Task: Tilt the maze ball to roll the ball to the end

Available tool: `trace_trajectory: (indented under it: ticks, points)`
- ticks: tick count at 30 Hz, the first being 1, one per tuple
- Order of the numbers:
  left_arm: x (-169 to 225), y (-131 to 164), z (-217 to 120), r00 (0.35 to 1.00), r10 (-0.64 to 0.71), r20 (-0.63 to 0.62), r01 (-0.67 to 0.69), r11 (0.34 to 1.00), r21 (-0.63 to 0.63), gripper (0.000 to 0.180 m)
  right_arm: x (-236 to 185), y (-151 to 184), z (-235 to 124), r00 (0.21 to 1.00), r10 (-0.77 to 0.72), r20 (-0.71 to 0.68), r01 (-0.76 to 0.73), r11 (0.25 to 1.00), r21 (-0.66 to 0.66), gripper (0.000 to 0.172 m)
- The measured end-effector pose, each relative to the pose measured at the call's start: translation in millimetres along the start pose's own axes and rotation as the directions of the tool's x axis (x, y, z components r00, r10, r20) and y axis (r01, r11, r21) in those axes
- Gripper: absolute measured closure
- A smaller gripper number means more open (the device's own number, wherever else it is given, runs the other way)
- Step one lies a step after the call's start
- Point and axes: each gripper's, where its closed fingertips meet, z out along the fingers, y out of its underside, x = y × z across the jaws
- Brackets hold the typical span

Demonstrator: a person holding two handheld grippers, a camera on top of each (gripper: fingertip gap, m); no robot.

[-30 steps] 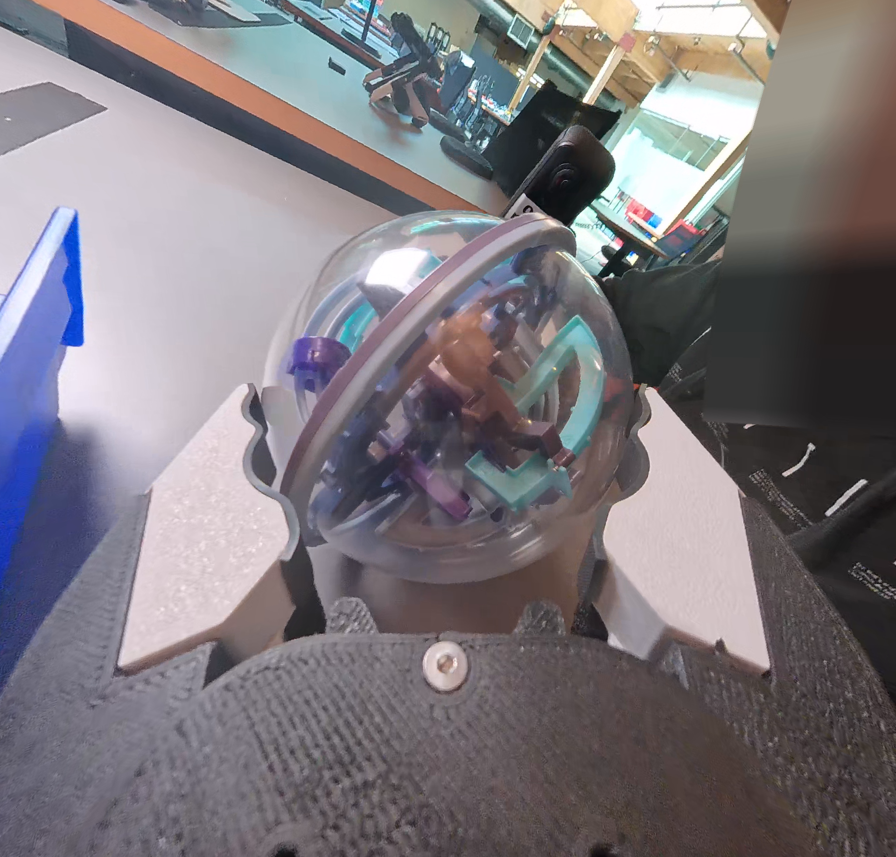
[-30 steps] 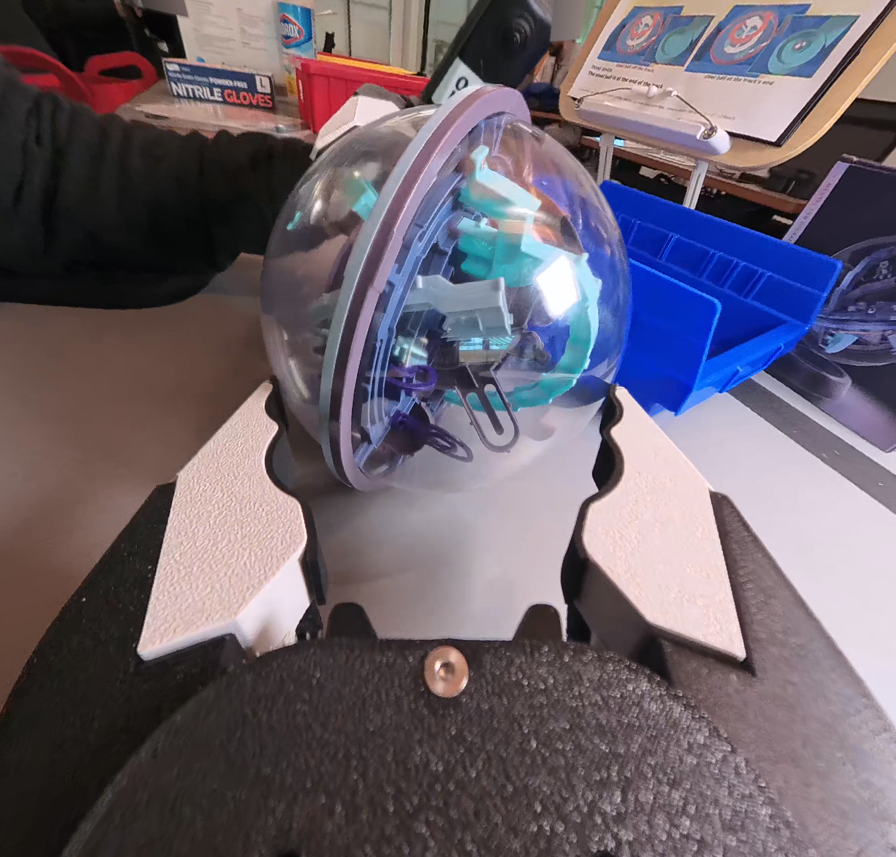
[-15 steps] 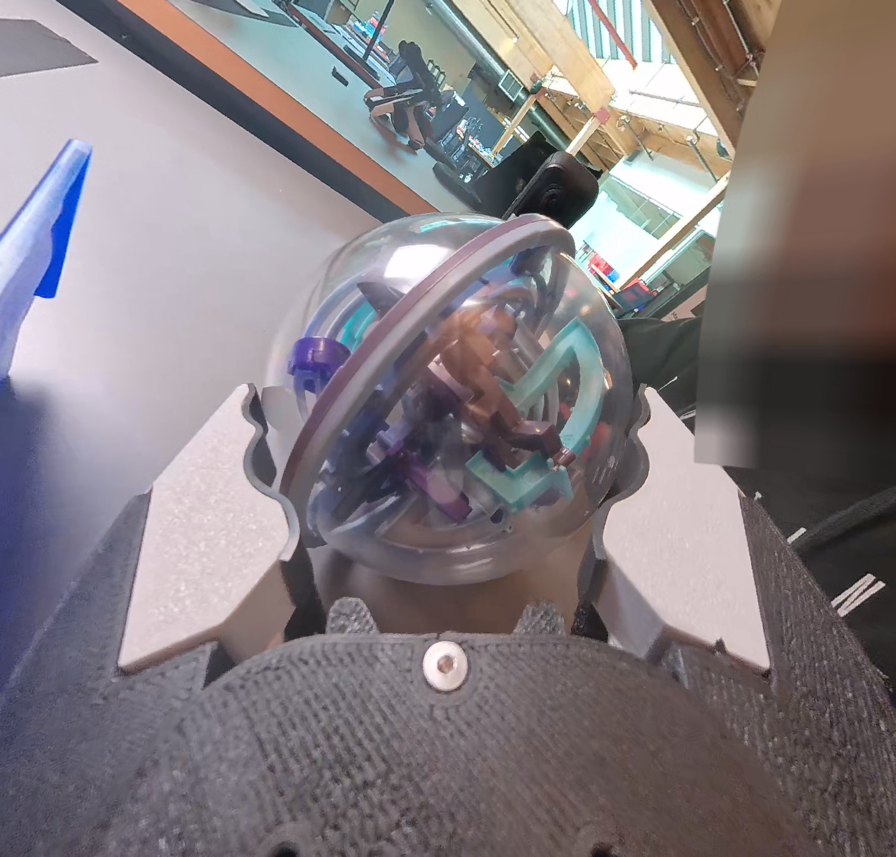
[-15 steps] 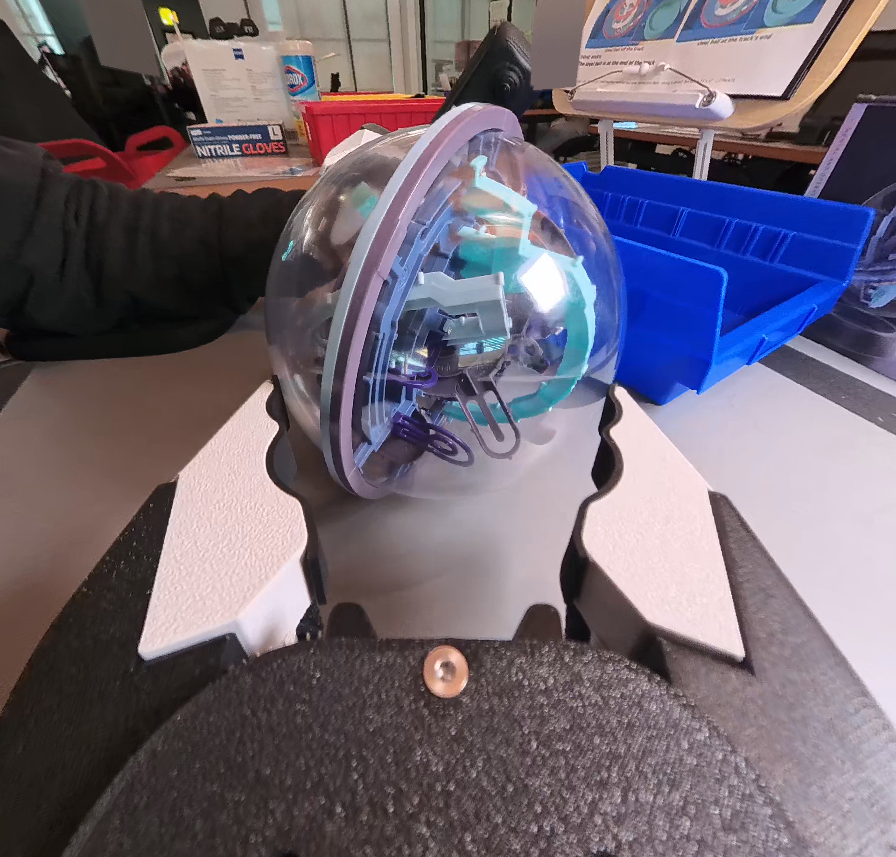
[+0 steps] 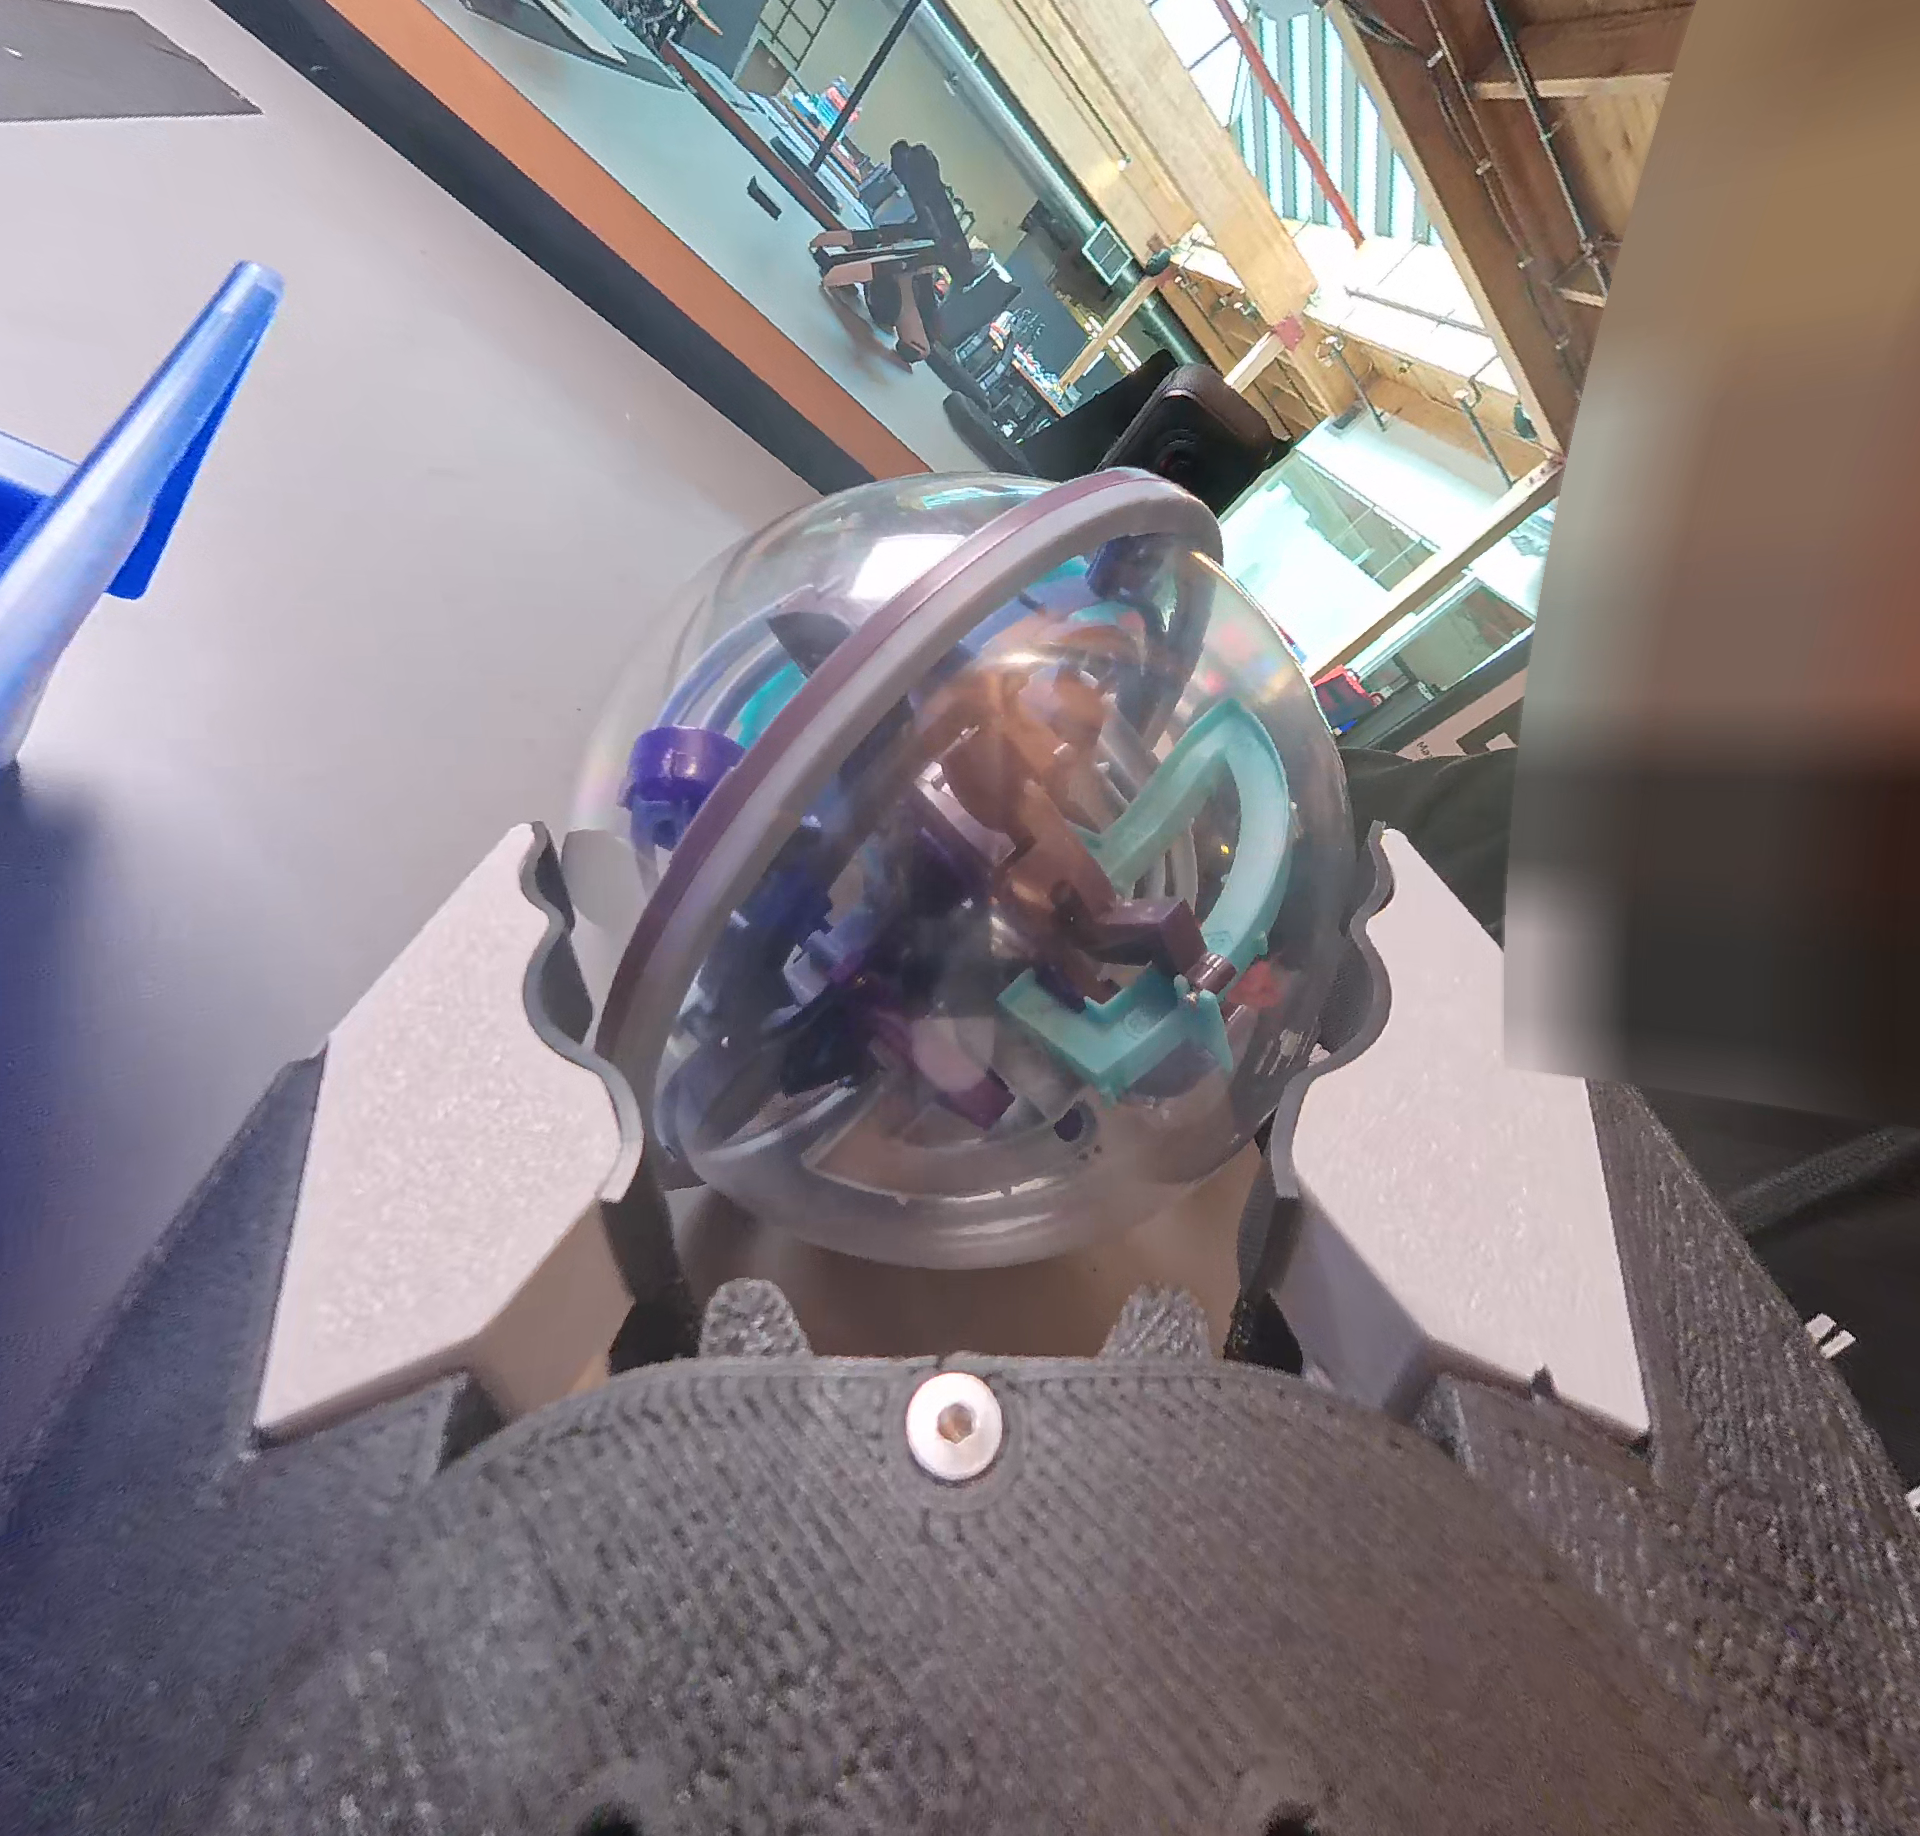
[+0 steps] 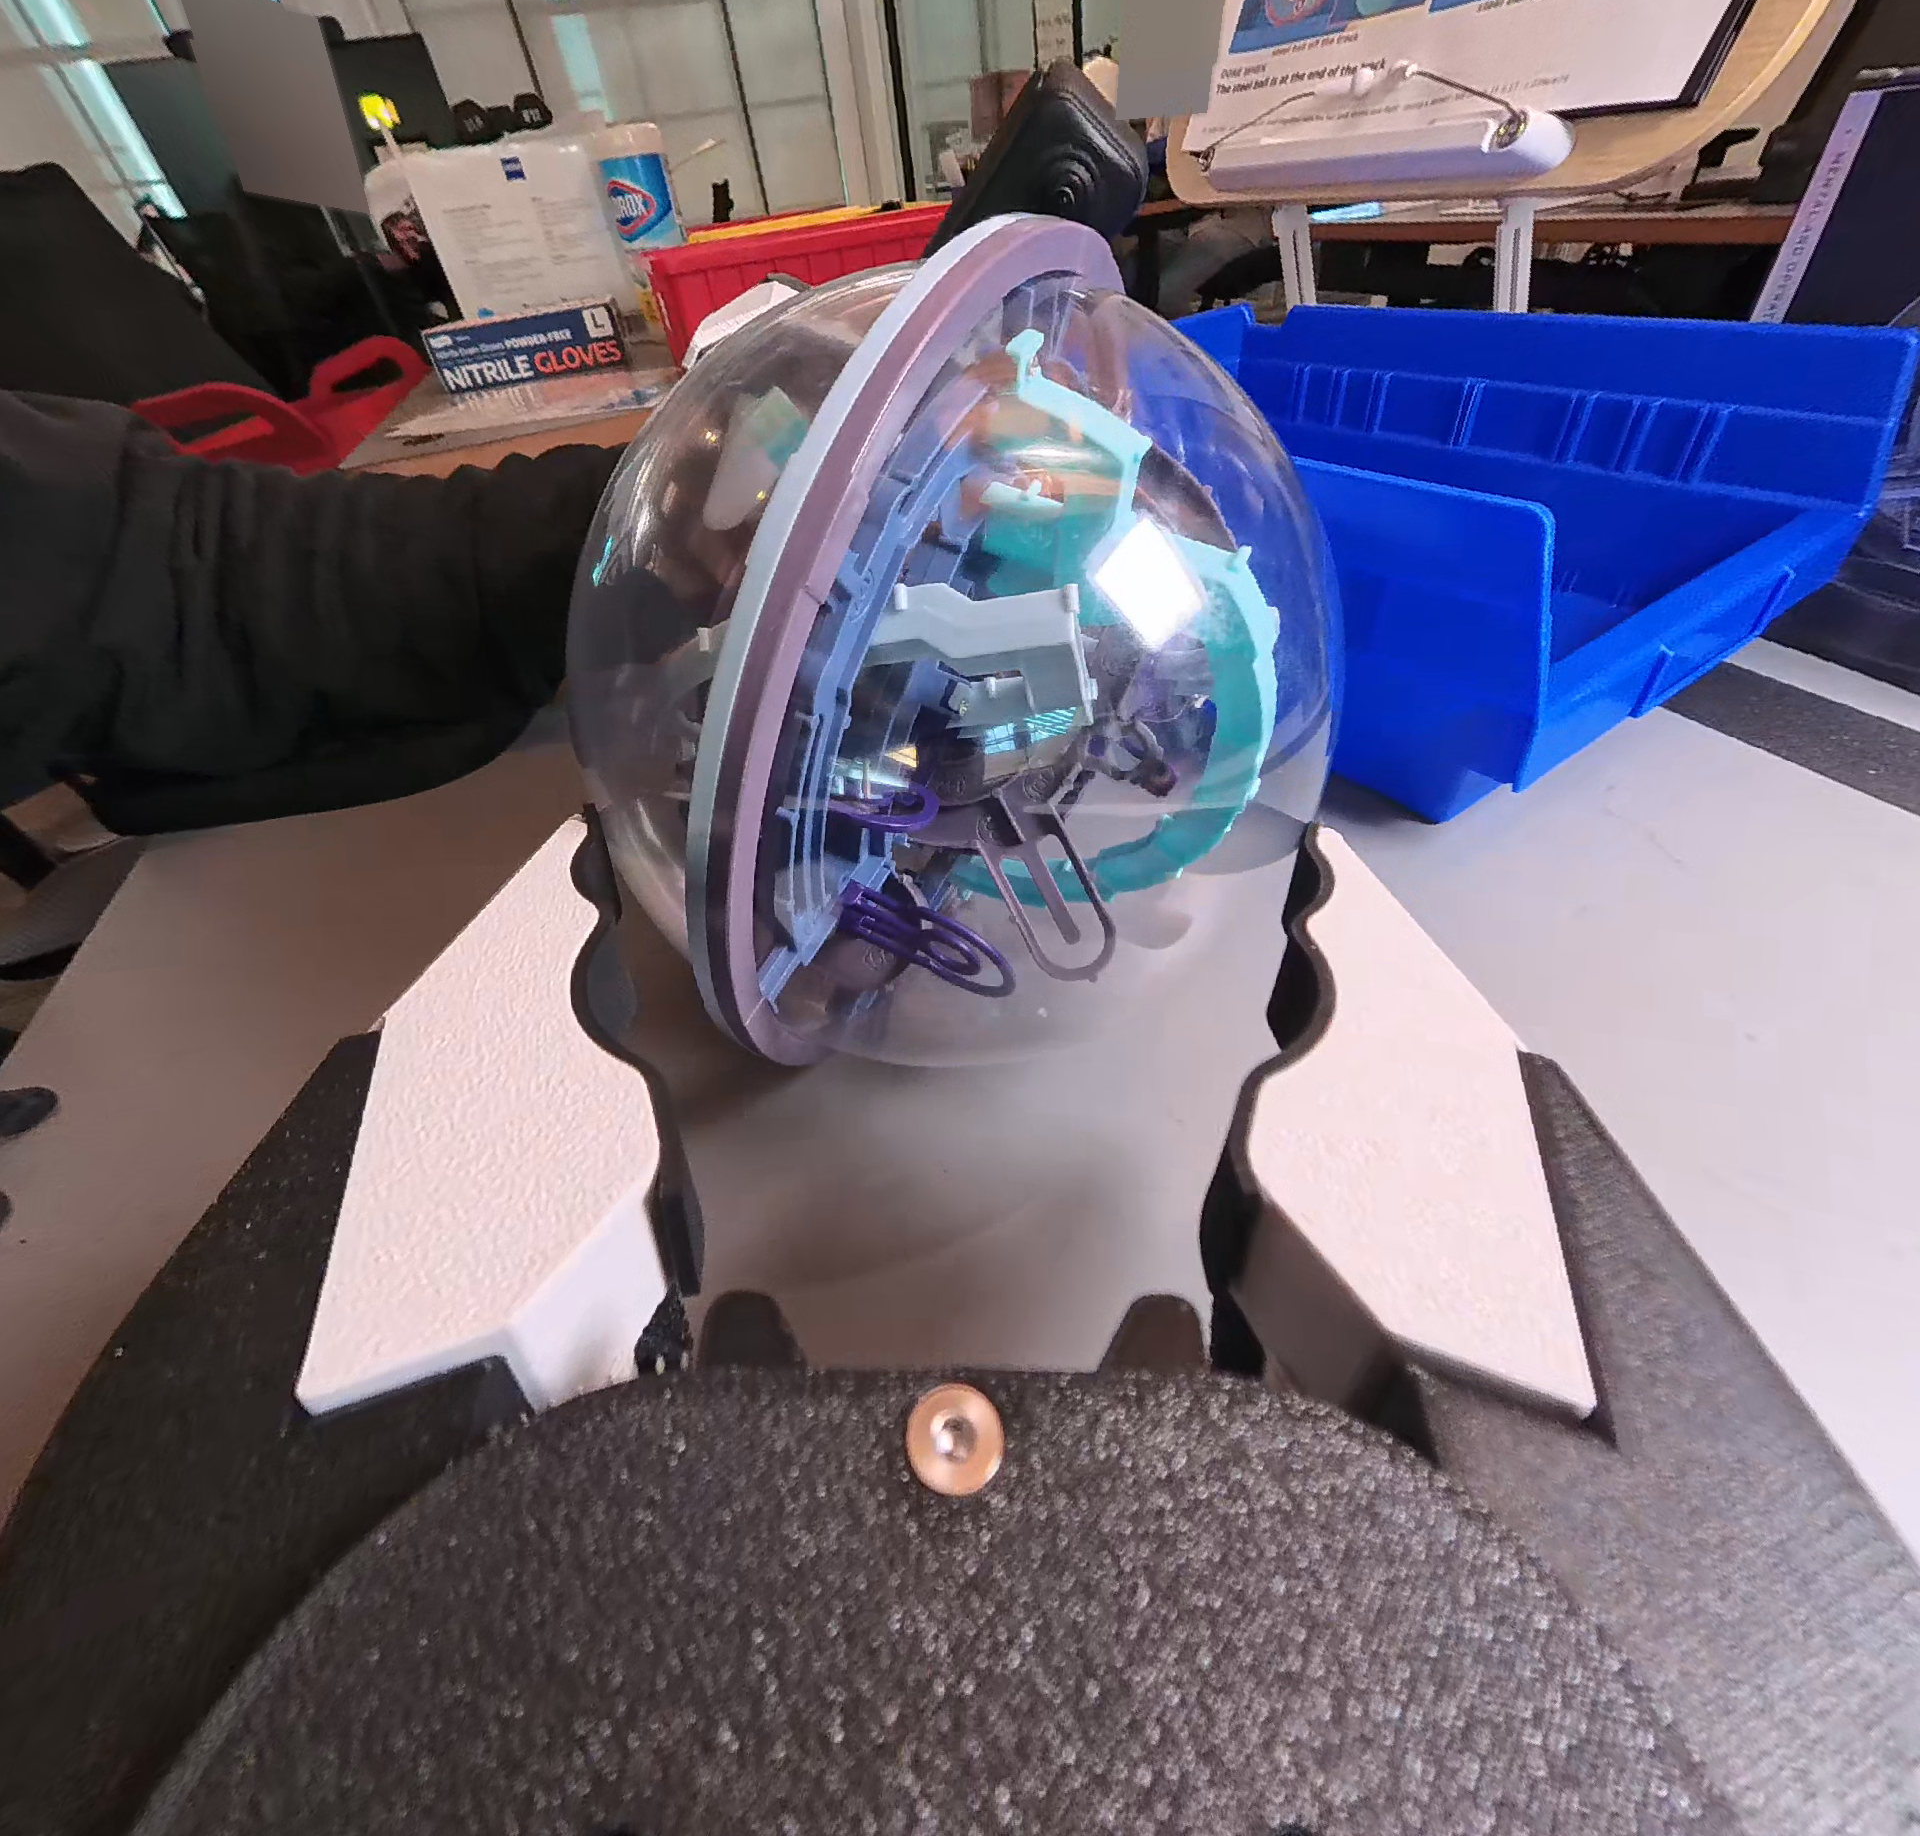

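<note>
Left wrist view: my left gripper (image 5: 961, 955) has pitched further back, and both it and my right gripper (image 6: 951, 913) stay spread wide, pads pressing the maze ball (image 5: 966, 872) between them above the table (image 6: 1662, 955); tilting continues, steel ball unseen.

Left wrist view: camera sits behind the left hand-held gripper (image 5: 956, 851), looks forward along its fingers, pitched upward and rolled; bench (image 5: 416, 498) runs diagonally, ceiling beams fill the upper right. Very near the maze ball (image 5: 966, 882), which fills the centre.

Right wrist view: camera behind the right hand-held gripper (image 6: 951, 851), roughly level, facing across the bench (image 6: 1662, 955) toward a blue bin (image 6: 1621, 560). Equally near.

Shared: the maze ball (image 6: 951, 643), seen from opposite sides; each view catches the other's camera just over the sphere; the blue bin's edge (image 5: 156, 436).
</note>
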Motion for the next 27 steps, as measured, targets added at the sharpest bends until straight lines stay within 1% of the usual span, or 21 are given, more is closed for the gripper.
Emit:
trace_trajectory:
  ticks: [8, 19, 24, 27]
  points:
    - [1, 0, 0, 1.000, 0.008, -0.004, -0.008, 1.000, 0.004, 0.037, 0, 0, 0, 1.000, -0.008, 0.000, 0.008, 1.000, 0.003, 0.047]
    - [6, 5, -4, 0.996, 0.077, -0.033, -0.077, 0.997, -0.002, 0.038, -6, -2, 0, 0.997, -0.082, -0.003, 0.082, 0.997, 0.011, 0.048]
    - [11, 9, -6, 0.991, 0.133, -0.031, -0.134, 0.991, -0.016, 0.038, -11, -1, 1, 0.990, -0.140, -0.009, 0.140, 0.990, 0.011, 0.048]
    - [17, 13, -7, 0.978, 0.207, -0.025, -0.208, 0.977, -0.039, 0.038, -16, 0, 1, 0.977, -0.215, -0.018, 0.215, 0.977, 0.002, 0.048]
